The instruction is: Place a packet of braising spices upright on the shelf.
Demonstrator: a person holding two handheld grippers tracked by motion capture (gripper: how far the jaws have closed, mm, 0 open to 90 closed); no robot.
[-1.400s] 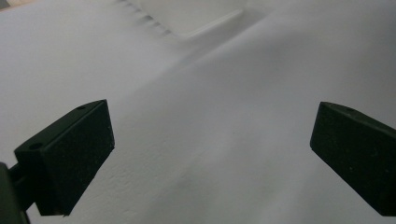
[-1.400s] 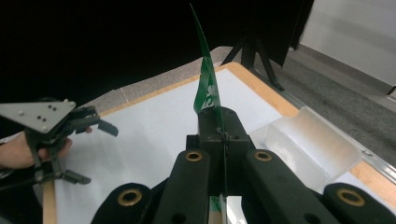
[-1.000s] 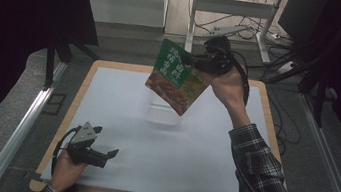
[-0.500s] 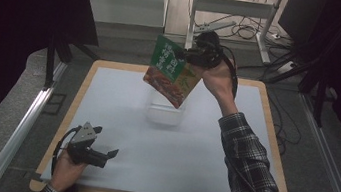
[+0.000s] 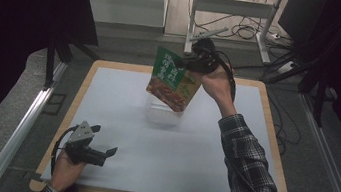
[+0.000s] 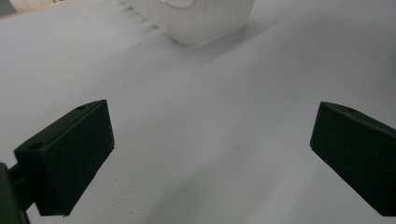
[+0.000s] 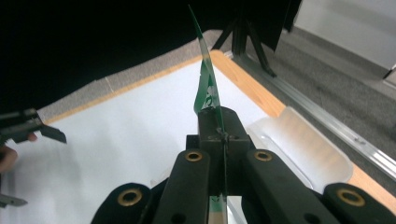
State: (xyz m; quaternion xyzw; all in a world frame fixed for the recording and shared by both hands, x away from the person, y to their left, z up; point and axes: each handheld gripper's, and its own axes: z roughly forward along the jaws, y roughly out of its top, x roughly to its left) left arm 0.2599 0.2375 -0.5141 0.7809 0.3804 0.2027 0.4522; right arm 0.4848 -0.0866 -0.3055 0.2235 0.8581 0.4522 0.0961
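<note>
Two hand-held grippers are at work here, and they are doing very different things. Nearest the person, the left hand-held gripper (image 5: 100, 153) rests low over the white worktop (image 5: 120, 114) at its near left corner, jaws spread wide with nothing between them; its own view looks across bare white surface toward the translucent plastic container (image 6: 205, 18) farther off.

Beyond it, near the middle of the worktop, that container (image 5: 163, 115) sits open-topped and looks empty, though the packet hides part of it in the high view.

Farther still and held up in the air, the right hand-held gripper (image 5: 194, 61) is pressed together on the top edge of a green food packet (image 5: 173, 79), which hangs tilted below the jaws, above the container and not touching it. In the right gripper view the packet (image 7: 205, 88) shows edge-on, a thin green sheet caught between the closed jaws, with the container (image 7: 299, 144) lying on the worktop off to one side of it.

The step in hand appears to be carrying the packet over to the container, with the placing itself not yet done. The next move likely calls for bringing the packet's lower edge down inside the container's rim, probably tipping it flatter so that it fits, and only then letting the jaws part. The left hand-held gripper, well apart from the container, could come in to steady it if the light tub shifts.
</note>
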